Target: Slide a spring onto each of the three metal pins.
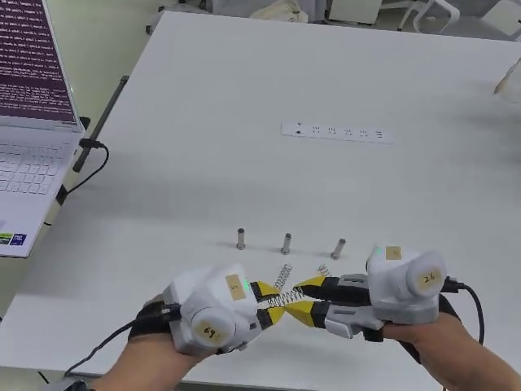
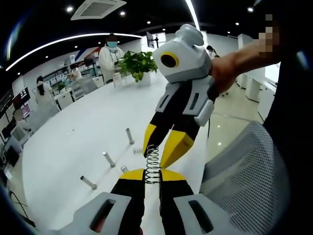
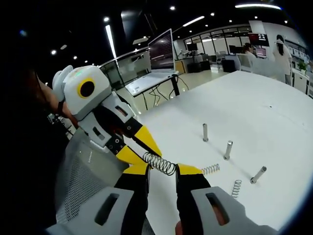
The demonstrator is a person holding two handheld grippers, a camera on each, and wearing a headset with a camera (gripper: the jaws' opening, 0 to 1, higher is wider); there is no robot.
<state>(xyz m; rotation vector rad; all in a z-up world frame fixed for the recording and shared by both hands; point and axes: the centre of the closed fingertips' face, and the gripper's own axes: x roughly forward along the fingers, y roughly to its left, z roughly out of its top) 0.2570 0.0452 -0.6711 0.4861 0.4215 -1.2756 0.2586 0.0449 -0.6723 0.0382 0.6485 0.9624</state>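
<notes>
Just nearer the person than the middle pin [image 1: 286, 243], in the head view, the left gripper [image 1: 270, 302] and right gripper [image 1: 303, 298] meet tip to tip above the table [image 1: 244, 122], wrists turned inward, the spring [image 1: 282, 283] between them. In the left gripper view its own jaws are closed on the spring's lower end, short of the middle pin. In the right gripper view the coil lies across its jaws; whether they pinch it I cannot tell. I'd grip near one end, keep the bore free, line it over the middle pin and lower straight

Three bare pins [image 1: 286, 243], one spring [image 3: 160, 163] held, two loose
</notes>
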